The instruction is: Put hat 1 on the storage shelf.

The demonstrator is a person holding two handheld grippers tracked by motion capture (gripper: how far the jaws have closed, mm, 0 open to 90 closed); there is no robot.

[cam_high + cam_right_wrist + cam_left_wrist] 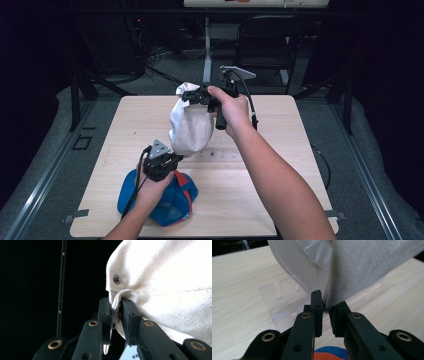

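Note:
A white cap (190,125) hangs in the air above the middle of the wooden table (265,175). My right gripper (189,95) is shut on a fold of cloth at the cap's top, next to a small metal eyelet (116,279). In the right gripper view the cap (170,290) bunches between that gripper's (116,305) black jaws. My left gripper (175,156) comes in from below, shut on the cap's lower edge. In the left gripper view the cap (362,265) hangs down into the gripper's (326,308) pinched jaws.
A blue cap with orange trim (167,202) lies on the table near the front edge, under my left hand, and its edge (329,353) peeks out below the jaws. A clear slotted plastic stand (282,302) stands on the table behind the white cap. A dark chair (270,40) stands beyond the table.

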